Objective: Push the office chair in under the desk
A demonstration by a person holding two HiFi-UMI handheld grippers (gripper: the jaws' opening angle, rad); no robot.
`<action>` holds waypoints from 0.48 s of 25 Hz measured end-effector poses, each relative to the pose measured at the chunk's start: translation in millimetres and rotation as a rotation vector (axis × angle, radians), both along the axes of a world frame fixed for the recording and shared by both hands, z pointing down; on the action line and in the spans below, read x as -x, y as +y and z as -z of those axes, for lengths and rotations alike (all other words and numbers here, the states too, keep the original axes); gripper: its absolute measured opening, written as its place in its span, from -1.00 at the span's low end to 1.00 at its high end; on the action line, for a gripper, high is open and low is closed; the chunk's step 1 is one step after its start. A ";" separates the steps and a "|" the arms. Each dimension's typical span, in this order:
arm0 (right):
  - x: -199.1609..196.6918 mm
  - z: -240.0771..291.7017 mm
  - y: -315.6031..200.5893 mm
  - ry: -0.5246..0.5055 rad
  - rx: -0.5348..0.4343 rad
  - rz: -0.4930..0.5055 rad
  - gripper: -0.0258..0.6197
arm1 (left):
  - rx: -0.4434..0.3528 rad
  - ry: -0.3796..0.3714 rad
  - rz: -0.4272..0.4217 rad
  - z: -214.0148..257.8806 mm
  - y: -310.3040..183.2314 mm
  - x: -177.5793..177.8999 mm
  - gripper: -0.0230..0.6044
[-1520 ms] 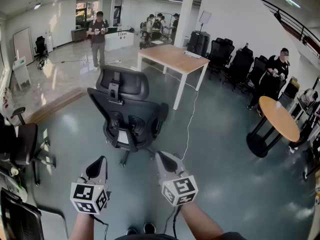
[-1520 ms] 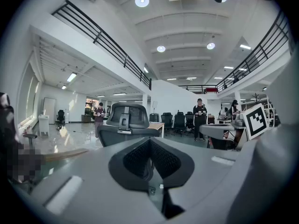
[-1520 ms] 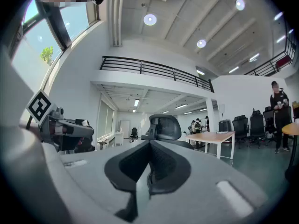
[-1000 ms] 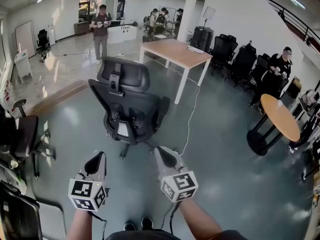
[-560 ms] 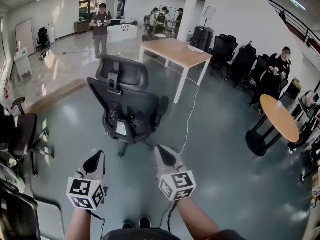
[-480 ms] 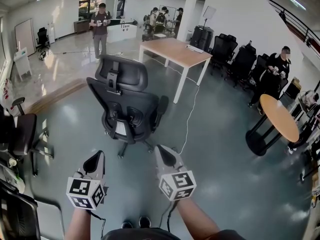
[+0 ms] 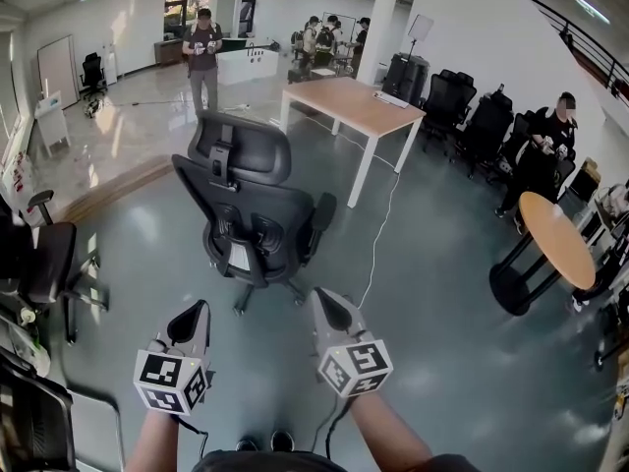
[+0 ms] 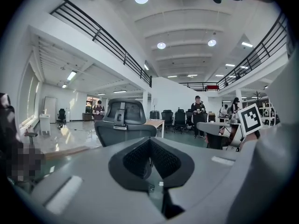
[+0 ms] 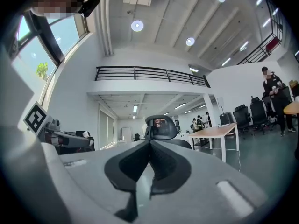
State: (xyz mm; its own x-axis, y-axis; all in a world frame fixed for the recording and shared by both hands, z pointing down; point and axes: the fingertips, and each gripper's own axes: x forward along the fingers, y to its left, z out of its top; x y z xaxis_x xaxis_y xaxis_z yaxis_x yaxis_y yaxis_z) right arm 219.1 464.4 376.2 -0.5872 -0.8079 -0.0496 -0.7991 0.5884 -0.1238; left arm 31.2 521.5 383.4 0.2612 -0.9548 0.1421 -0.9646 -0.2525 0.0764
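Note:
A black office chair point(image 7: 253, 214) with a headrest stands on the grey floor, its back turned toward me, a short way ahead of both grippers. Beyond it to the right is a wooden desk point(image 7: 354, 106) with white legs. My left gripper point(image 7: 194, 313) is shut and holds nothing, below the chair's left side. My right gripper point(image 7: 324, 301) is shut and empty too, below the chair's right side. The chair back point(image 8: 124, 122) fills the left gripper view above the closed jaws. In the right gripper view the headrest point(image 9: 161, 127) and the desk point(image 9: 212, 132) show ahead.
A white cable point(image 7: 378, 234) runs on the floor from the desk toward me. A round wooden table point(image 7: 555, 239) stands at right, black chairs point(image 7: 462, 106) line the far wall, another chair point(image 7: 39, 264) is at left. People stand at the back and right.
The view has shifted slightly; the chair and desk sit a little further right and lower in the picture. Both grippers stay shut, side by side, at about the same distance from the chair.

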 end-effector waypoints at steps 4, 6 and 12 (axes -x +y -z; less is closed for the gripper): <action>-4.2 -6.1 -14.5 0.054 -0.023 -0.007 -0.95 | -0.009 -0.024 0.017 0.4 -6.9 -3.4 -0.87; -2.7 -10.4 -21.5 0.075 -0.027 -0.005 -0.95 | -0.013 -0.042 0.020 1.0 -11.2 -4.3 -0.87; 7.0 -21.3 -41.0 0.099 -0.002 -0.002 -0.95 | -0.033 -0.064 0.006 4.1 -35.5 1.4 -0.87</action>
State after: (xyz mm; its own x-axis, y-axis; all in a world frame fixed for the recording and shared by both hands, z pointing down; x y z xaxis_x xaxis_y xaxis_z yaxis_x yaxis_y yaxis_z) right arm 212.1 423.4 397.4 -0.5874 -0.8093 0.0069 -0.8087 0.5866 -0.0427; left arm 29.8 486.0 379.3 0.2472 -0.9607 0.1263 -0.9686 -0.2484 0.0065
